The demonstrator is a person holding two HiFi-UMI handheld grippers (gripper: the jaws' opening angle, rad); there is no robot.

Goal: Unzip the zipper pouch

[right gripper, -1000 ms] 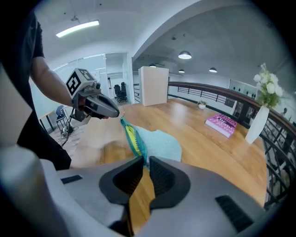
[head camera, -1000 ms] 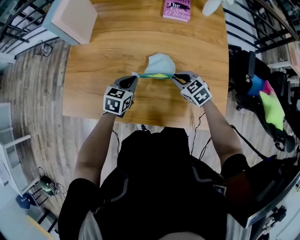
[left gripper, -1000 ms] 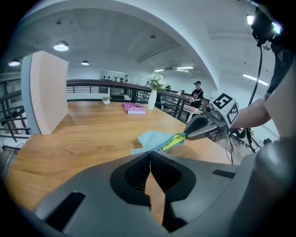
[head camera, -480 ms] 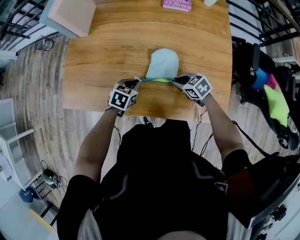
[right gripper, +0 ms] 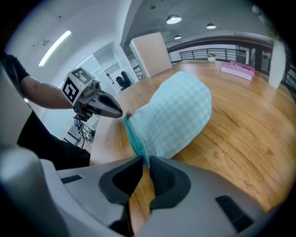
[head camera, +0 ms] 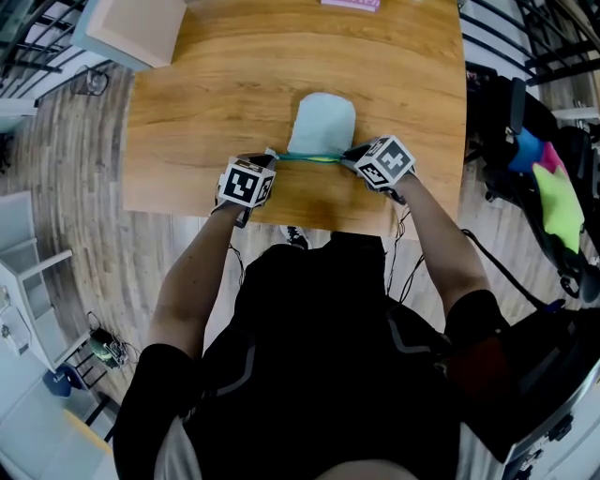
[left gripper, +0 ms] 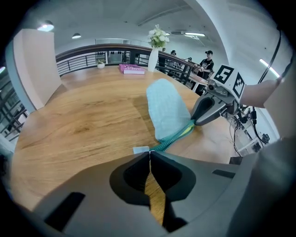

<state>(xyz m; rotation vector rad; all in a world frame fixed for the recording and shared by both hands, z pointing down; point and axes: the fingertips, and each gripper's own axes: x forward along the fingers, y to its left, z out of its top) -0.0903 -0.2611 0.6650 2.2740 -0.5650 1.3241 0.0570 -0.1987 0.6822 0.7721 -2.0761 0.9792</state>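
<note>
A pale blue checked zipper pouch lies flat on the wooden table, its teal zipper along the near edge. My left gripper is shut on a small pale tab at the zipper's left end. My right gripper is shut on the pouch's right near corner. The zipper runs taut between the two. In the left gripper view the right gripper shows beyond the pouch. The right gripper view shows the left gripper past the pouch.
A pink book and a white vase with flowers stand at the table's far side. A beige box sits off the far left corner. The table's near edge runs just below the grippers. A chair with bright cloths stands at the right.
Both grippers have come down with the pouch between them. The pouch, crumpled and lifted before, now lies spread flat on the table.
</note>
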